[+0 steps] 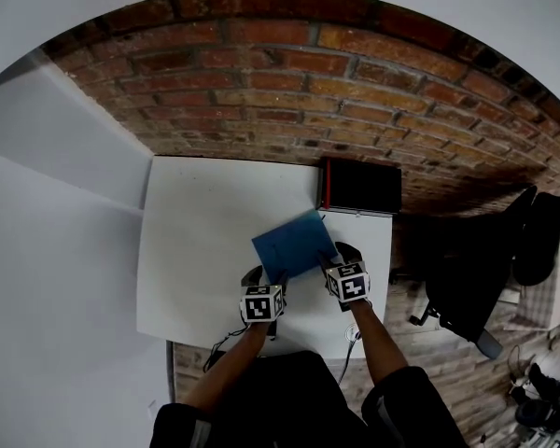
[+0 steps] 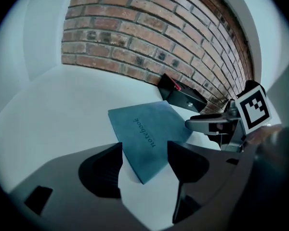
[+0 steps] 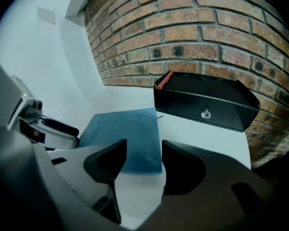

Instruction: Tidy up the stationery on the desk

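A blue notebook (image 1: 294, 244) lies at a slant on the white desk (image 1: 205, 250), its cover word visible in the left gripper view. My left gripper (image 1: 266, 276) is open at its near left corner. That corner of the notebook (image 2: 149, 134) reaches between the spread jaws of the left gripper (image 2: 143, 165). My right gripper (image 1: 339, 258) is open at the near right edge. The notebook (image 3: 123, 131) lies just ahead of and partly between the jaws of the right gripper (image 3: 143, 162). A black box (image 1: 359, 187) with a red strip along its left side stands behind.
The black box (image 3: 207, 105) sits against the brick wall (image 1: 289, 82) at the desk's back right. A black chair (image 1: 467, 287) stands off the desk's right edge. Cables (image 1: 352, 336) hang at the front edge. Bare desk surface spreads to the left.
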The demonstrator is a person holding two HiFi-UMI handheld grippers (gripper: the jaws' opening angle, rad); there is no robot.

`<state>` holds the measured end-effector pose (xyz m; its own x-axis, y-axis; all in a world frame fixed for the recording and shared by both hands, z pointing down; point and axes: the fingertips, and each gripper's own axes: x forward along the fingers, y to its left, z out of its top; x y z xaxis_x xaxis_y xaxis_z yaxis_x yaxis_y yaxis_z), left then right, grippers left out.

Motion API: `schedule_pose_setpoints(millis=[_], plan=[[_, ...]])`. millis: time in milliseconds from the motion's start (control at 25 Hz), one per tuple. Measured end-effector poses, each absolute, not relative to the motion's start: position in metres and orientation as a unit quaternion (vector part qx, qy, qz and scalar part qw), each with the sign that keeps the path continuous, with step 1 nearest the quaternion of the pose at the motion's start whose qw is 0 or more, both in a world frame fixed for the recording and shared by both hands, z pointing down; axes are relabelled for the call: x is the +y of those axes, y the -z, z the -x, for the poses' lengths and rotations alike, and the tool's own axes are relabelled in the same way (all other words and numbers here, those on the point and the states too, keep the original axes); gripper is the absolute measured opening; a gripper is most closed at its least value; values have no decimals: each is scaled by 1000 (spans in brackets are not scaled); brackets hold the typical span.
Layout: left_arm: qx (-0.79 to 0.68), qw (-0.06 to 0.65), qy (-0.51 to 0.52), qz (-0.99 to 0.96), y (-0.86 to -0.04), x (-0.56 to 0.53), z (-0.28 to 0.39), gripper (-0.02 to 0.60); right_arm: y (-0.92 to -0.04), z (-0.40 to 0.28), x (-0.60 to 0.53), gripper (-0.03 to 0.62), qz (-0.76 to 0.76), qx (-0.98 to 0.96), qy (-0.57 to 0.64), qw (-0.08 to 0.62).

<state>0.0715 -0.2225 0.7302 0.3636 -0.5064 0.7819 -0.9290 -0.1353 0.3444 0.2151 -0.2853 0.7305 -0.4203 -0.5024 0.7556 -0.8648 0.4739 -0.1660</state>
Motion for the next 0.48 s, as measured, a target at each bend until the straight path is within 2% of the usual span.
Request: schedule_pose_setpoints(millis=[480], plan=[[-500, 434, -265, -701, -742, -222, -76, 282, -748, -219, -286, 216, -425, -783, -324, 320]])
